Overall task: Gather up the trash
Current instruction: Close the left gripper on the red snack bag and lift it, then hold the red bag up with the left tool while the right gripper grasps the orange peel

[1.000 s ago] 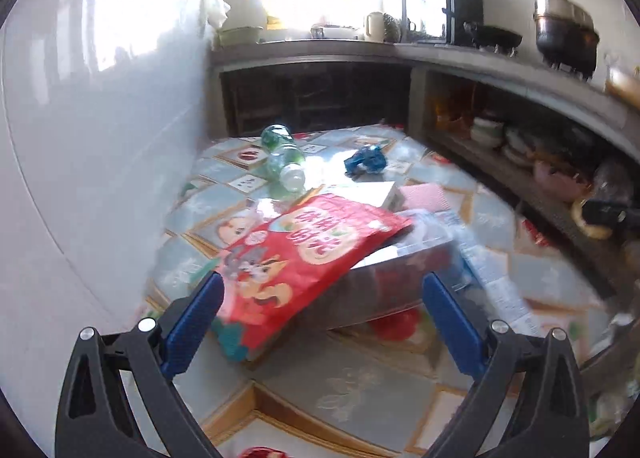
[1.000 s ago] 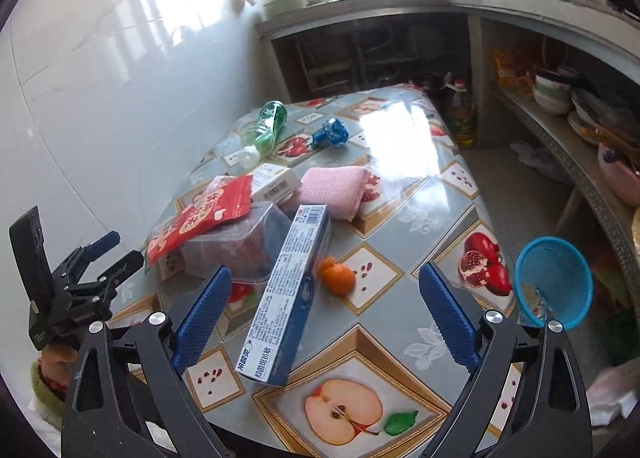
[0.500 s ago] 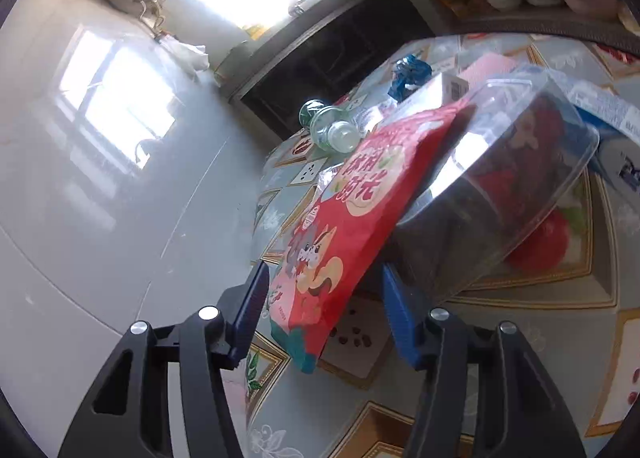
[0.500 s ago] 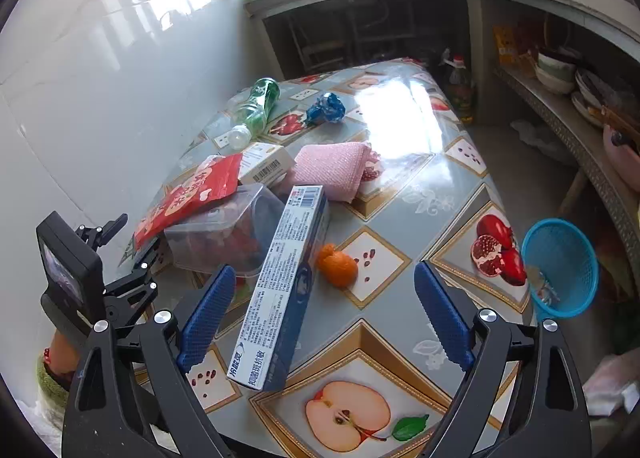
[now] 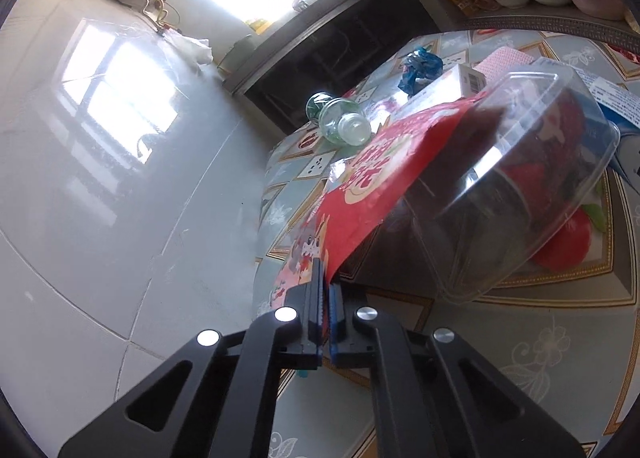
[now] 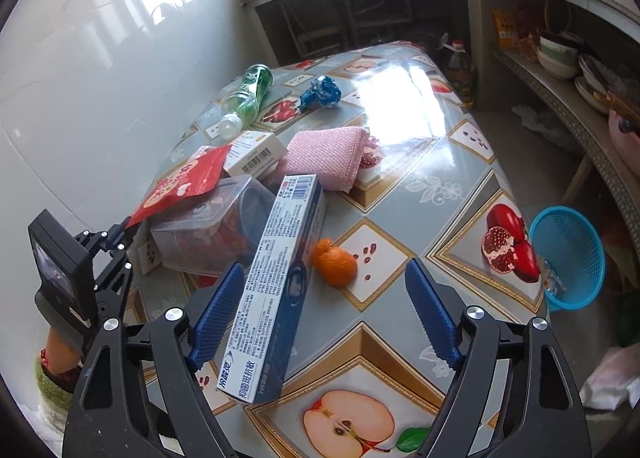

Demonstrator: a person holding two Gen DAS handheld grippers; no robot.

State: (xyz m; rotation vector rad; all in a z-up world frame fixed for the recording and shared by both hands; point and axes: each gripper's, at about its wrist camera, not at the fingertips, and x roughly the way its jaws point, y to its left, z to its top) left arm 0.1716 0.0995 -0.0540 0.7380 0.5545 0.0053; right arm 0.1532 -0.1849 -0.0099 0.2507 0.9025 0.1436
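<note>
Lying draped over a clear plastic lidded tub (image 5: 516,181) on the patterned desk (image 5: 532,342), the glossy red foil snack wrapper (image 5: 384,173) is pinched at its lower corner by the clenched left gripper (image 5: 325,294). The right gripper (image 6: 324,310), just closing, stands released around a long blue-and-white cardboard box (image 6: 276,278). Nothing seems collected yet; the blue mesh basket (image 6: 568,258) looks nearly empty.

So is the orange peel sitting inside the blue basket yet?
No, the orange peel lies on the table beside the toothpaste box, apart from the blue basket off the table's edge.
</note>
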